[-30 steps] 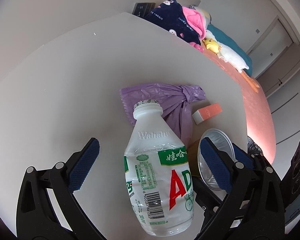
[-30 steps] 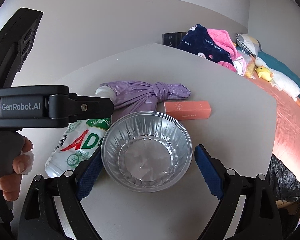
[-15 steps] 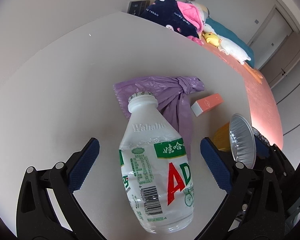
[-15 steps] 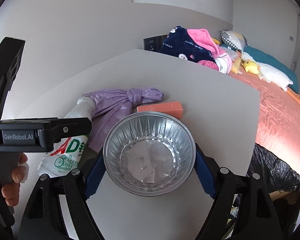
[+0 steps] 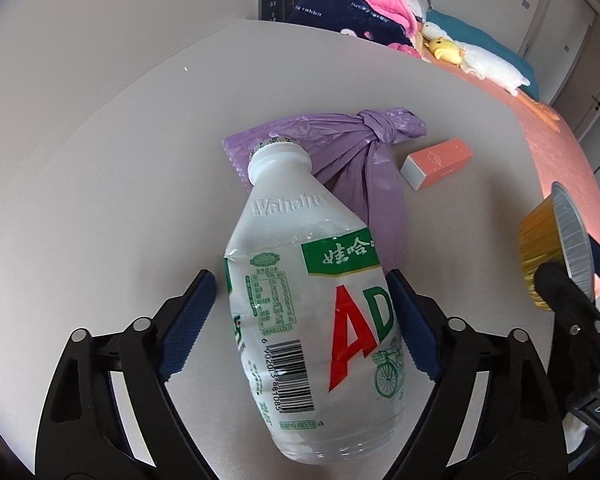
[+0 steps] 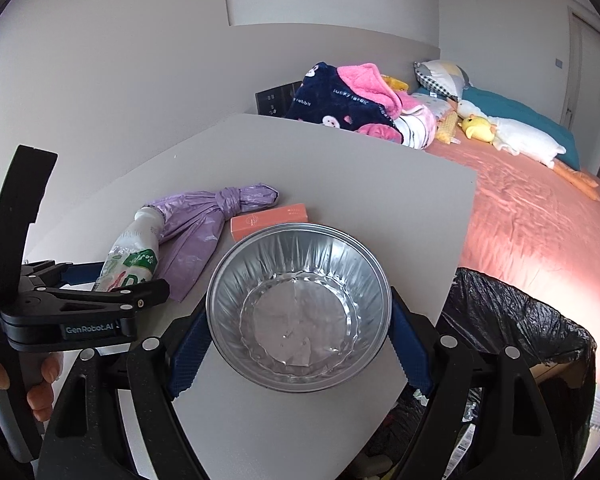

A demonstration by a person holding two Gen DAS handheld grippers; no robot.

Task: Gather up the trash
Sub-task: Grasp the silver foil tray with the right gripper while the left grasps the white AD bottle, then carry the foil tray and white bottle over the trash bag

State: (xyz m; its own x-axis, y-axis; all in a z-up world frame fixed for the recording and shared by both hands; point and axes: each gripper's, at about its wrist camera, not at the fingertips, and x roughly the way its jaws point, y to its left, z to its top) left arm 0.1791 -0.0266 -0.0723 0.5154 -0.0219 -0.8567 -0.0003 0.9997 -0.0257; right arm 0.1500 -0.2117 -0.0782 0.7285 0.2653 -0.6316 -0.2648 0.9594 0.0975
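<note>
Grey tabletop (image 6: 340, 168) hides the bin (image 6: 532, 320) base; left jaws grip the bottle (image 5: 316, 312), right the foil bowl (image 6: 300, 312).

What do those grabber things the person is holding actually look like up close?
Both tongs look alike: black plastic frames with triangular cut-outs and small silver rivets, each ending in two fingers faced with ribbed dark-blue pads. The left tongs, seen from the side in the right view, carry white "GenRobot.AI" lettering on a long black body with a curved rear handle. The right tongs match. A bare hand grips the handle; no cables show.
</note>
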